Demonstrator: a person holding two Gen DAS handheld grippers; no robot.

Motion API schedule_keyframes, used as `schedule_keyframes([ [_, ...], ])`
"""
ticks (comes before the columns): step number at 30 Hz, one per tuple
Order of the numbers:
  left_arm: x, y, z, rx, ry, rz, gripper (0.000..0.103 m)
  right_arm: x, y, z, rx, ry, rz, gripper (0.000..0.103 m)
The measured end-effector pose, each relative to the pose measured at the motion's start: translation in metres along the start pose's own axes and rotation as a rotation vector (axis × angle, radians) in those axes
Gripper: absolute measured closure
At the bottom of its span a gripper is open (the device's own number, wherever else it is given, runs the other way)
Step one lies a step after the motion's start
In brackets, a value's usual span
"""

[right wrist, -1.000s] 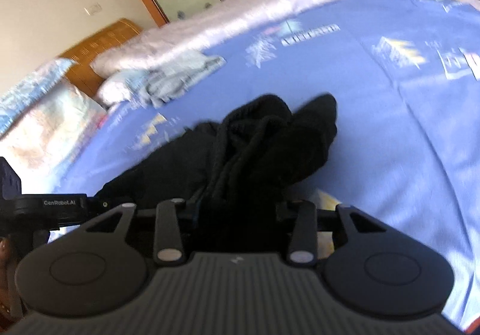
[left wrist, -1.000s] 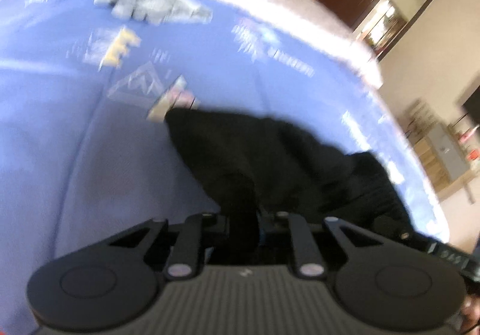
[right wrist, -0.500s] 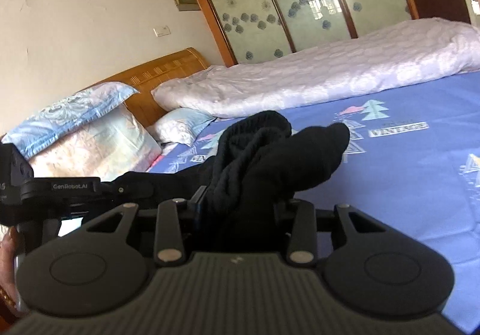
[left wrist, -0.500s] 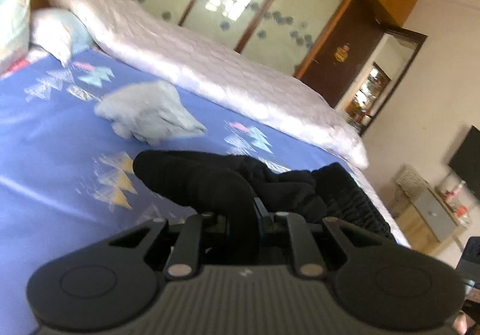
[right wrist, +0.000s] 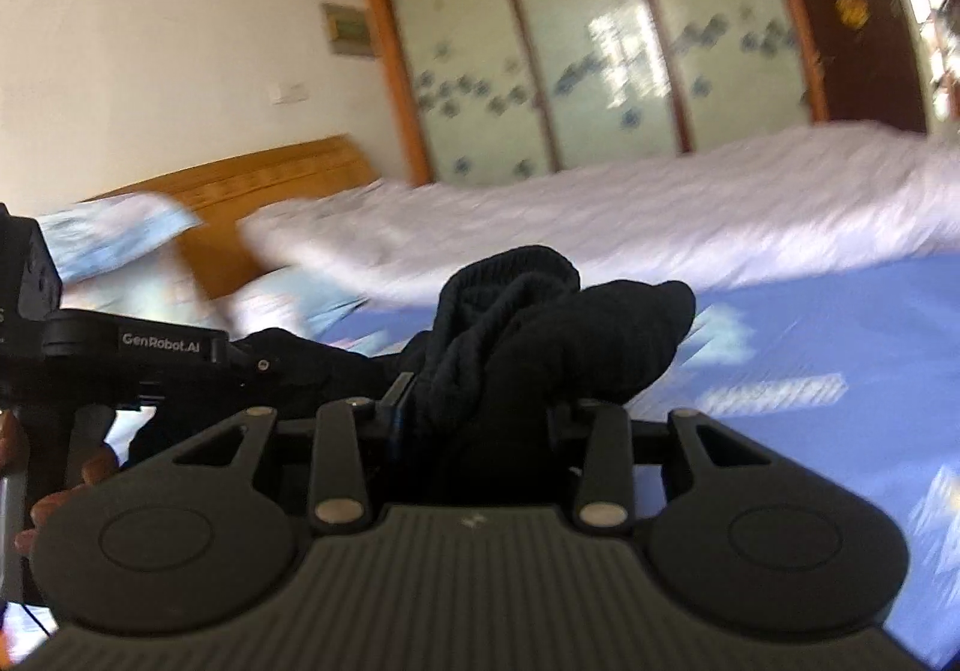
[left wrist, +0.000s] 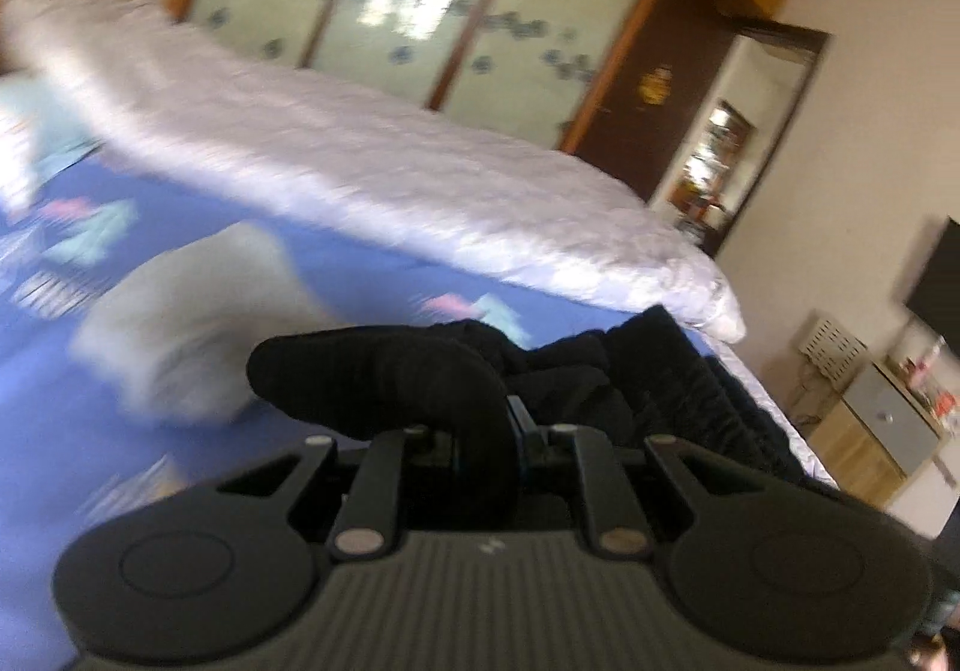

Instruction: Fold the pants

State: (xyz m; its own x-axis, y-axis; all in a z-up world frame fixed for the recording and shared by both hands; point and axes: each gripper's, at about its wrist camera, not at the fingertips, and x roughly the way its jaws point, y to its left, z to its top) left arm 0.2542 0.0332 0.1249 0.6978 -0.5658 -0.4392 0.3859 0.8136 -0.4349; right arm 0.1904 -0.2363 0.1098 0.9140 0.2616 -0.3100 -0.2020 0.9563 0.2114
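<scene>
We find the fingers of the left gripper (left wrist: 480,434) clenched on a thick bunch of the black ribbed-knit pants (left wrist: 420,389), with fabric bulging up and over the jaw gap and curling to the left in a rounded lobe. The fingers of the right gripper (right wrist: 480,413) are likewise clamped on the same black pants (right wrist: 540,335); a wad of cloth fills the gap between them and rises above it, with a blunt end pointing right.

We record that the pants hang bunched between the two grippers, above the blue bedsheet with printed pastel tree shapes (left wrist: 198,449). In the left wrist view the rest of the garment trails off to the right in dark folds toward the bed's edge. In the right wrist view the cloth runs left toward the other gripper's black body marked with white lettering (right wrist: 138,347), which the person's hand (right wrist: 66,485) grips from below.

We note a crumpled pale grey garment (left wrist: 198,323) lying on the sheet to the left of the pants, blurred. A rolled white quilt (left wrist: 372,173) lies along the far side of the bed. Behind it stand frosted sliding wardrobe doors with a blue flower pattern (right wrist: 576,47). A wooden headboard (right wrist: 252,191) and a light blue patterned pillow (right wrist: 114,239) show in the right wrist view. Both views are motion-blurred.
</scene>
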Motion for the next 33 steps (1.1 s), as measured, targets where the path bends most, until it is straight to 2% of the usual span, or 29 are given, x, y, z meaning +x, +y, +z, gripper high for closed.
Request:
schedule_keyframes([
  [4, 0.124, -0.001, 0.008, 0.059, 0.017, -0.003, 0.090, 0.066, -0.079, -0.002, -0.010, 0.010, -0.127, 0.061],
  [6, 0.183, 0.007, -0.005, 0.072, 0.051, 0.048, 0.089, 0.103, -0.113, -0.020, 0.012, 0.059, -0.179, 0.059],
  [8, 0.243, 0.019, -0.029, 0.078, 0.147, 0.145, 0.088, 0.142, -0.143, -0.050, 0.033, 0.172, -0.232, 0.054],
  [9, 0.261, 0.024, -0.042, 0.092, 0.179, 0.215, 0.083, 0.156, -0.154, -0.065, 0.038, 0.233, -0.284, 0.043],
  [10, 0.268, 0.025, -0.054, 0.115, 0.178, 0.259, 0.077, 0.160, -0.162, -0.076, 0.057, 0.256, -0.346, 0.028],
  [13, 0.239, 0.015, -0.060, 0.132, 0.137, 0.269, 0.073, 0.121, -0.182, -0.076, 0.246, 0.201, -0.309, 0.027],
  [14, 0.219, 0.010, -0.059, 0.131, 0.133, 0.273, 0.070, 0.100, -0.182, -0.073, 0.282, 0.183, -0.325, 0.027],
  [16, 0.172, 0.000, -0.058, 0.123, 0.104, 0.288, 0.061, 0.056, -0.167, -0.070, 0.301, 0.158, -0.326, 0.027],
  [18, 0.129, -0.013, -0.061, 0.133, 0.101, 0.309, 0.049, 0.010, -0.146, -0.071, 0.294, 0.173, -0.311, 0.027],
  [20, 0.081, -0.031, -0.069, 0.143, 0.093, 0.337, 0.044, -0.036, -0.118, -0.076, 0.286, 0.200, -0.289, 0.021],
  [22, 0.041, -0.052, -0.072, 0.140, 0.094, 0.336, 0.033, -0.068, -0.086, -0.082, 0.280, 0.232, -0.267, 0.014],
  [24, 0.003, -0.068, -0.082, 0.134, 0.080, 0.336, 0.004, -0.094, -0.056, -0.091, 0.257, 0.260, -0.261, 0.007],
  [25, -0.015, -0.079, -0.087, 0.134, 0.059, 0.347, 0.000, -0.106, -0.042, -0.095, 0.246, 0.270, -0.263, 0.005],
  [28, -0.062, -0.106, -0.101, 0.152, 0.031, 0.382, 0.000, -0.143, -0.003, -0.104, 0.230, 0.263, -0.262, 0.000],
  [33, -0.119, -0.142, -0.120, 0.202, 0.026, 0.395, 0.000, -0.181, 0.024, -0.108, 0.215, 0.229, -0.261, 0.000],
])
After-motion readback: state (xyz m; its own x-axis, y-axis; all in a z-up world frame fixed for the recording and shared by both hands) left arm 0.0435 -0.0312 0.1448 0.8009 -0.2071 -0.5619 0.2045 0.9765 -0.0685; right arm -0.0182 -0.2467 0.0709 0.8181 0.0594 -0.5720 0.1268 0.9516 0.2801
